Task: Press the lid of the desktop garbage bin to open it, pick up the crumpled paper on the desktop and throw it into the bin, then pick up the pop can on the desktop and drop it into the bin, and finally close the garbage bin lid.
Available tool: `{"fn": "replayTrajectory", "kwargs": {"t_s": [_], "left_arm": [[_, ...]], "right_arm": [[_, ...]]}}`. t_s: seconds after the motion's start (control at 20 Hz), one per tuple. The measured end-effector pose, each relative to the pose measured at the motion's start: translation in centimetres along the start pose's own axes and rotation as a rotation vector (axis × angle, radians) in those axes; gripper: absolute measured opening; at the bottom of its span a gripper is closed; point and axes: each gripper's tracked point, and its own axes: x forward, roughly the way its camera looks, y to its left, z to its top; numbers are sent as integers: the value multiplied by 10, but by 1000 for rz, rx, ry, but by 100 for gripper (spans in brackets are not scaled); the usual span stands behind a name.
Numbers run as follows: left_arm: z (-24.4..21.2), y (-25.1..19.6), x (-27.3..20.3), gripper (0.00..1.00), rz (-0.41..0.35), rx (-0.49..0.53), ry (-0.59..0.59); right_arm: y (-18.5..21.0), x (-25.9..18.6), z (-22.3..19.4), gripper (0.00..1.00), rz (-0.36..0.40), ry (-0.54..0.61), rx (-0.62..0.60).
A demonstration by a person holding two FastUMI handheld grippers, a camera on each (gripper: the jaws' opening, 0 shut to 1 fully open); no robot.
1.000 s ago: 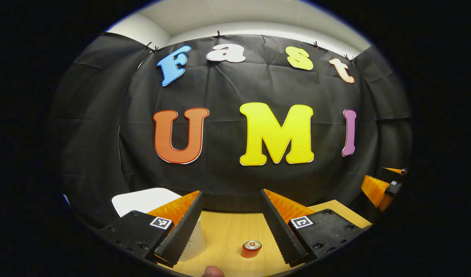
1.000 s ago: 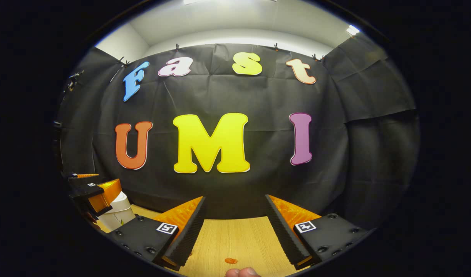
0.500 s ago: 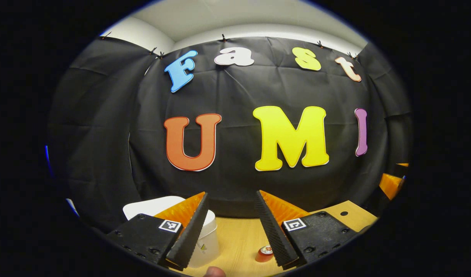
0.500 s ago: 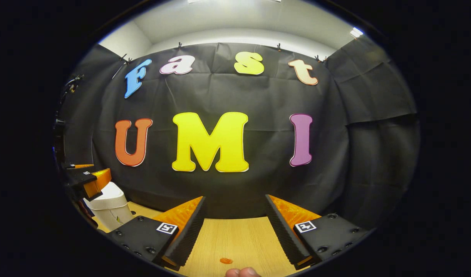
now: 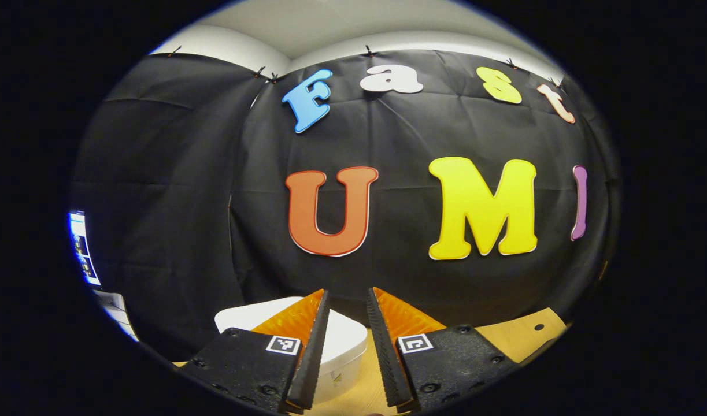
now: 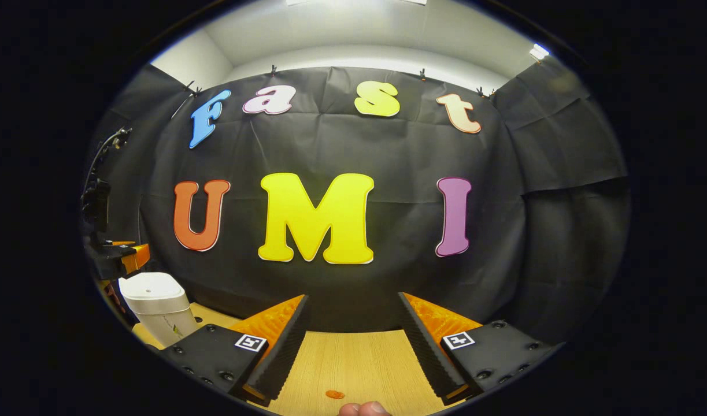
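Note:
The white desktop bin sits right under and ahead of my left gripper; its flat lid shows through the narrow gap between the fingers. The fingers are close together with nothing between them. In the right gripper view the bin stands at the far left on the wooden table, lid down, and the left gripper hangs just above it to the left. My right gripper is open and empty, above the bare tabletop. A small orange spot lies at the bottom edge; I cannot tell what it is.
The black cloth wall closes off the back of the table. A table corner shows right of the left gripper. A lit screen is at the far left. A fingertip shows at the bottom edge.
The left gripper has swung left toward and over the bin while its fingers narrowed; the pop can has slipped out of its view. The right gripper has barely moved.

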Motion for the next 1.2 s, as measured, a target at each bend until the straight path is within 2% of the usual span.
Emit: {"fn": "replayTrajectory", "kwargs": {"t_s": [0.2, 0.4, 0.6, 0.65, 0.8, 1.2], "left_arm": [[-20, 19, 10, 35, 87, 13, 54], [-46, 33, 18, 25, 167, 21, 119], [-70, 43, 25, 21, 207, 18, 185], [-74, 44, 26, 14, 213, 10, 197], [-88, 43, 28, 6, 210, -15, 233], [-112, 44, 34, 3, 238, -51, 294]], "right_arm": [[5, -4, -1, 94, 28, 0, -25], [2, -5, -1, 94, 16, 7, -27], [0, -4, -2, 94, 8, 14, -31], [0, -4, -2, 94, 7, 16, -30], [1, -4, -4, 94, 3, 25, -27], [-1, -3, -7, 94, -10, 29, -34]]}}
